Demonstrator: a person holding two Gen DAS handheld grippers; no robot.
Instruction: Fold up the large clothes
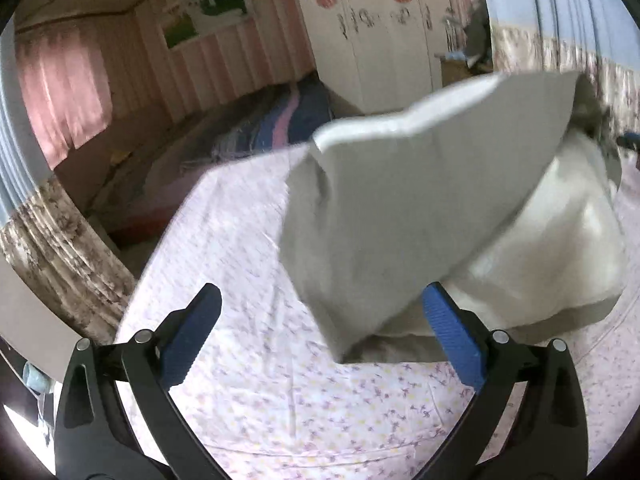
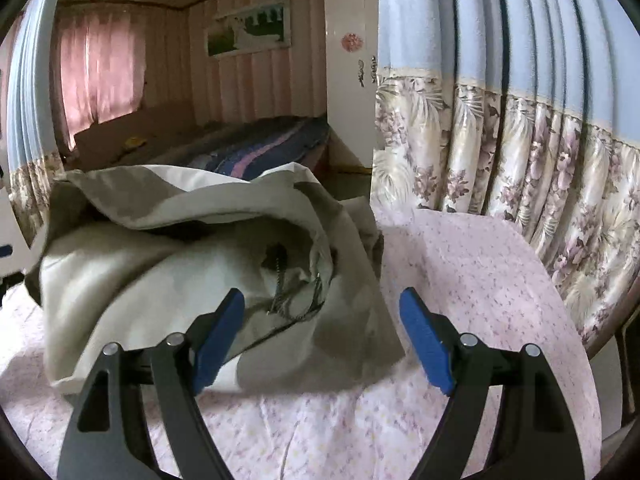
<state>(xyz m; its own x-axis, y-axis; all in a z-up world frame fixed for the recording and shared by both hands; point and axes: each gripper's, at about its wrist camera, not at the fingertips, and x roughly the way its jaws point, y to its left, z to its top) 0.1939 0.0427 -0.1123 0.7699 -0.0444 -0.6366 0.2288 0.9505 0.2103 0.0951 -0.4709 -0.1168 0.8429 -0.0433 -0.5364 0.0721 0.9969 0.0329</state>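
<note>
A large beige-grey garment (image 1: 420,200) lies bunched on a bed with a pink floral sheet (image 1: 248,380). In the left wrist view one flap of it is up in the air, blurred, above the rest of the pile. My left gripper (image 1: 324,336) is open and empty, with the garment's near corner hanging between its blue pads. In the right wrist view the garment (image 2: 180,272) is a crumpled heap with its dark zipper showing. My right gripper (image 2: 322,336) is open and empty, its jaws spread over the garment's near right edge.
A blue and floral curtain (image 2: 500,120) hangs close on the right of the bed. A second bed with a striped blanket (image 2: 264,148) and a white wardrobe (image 1: 372,40) stand behind. The bed's left edge (image 1: 152,272) drops to the floor.
</note>
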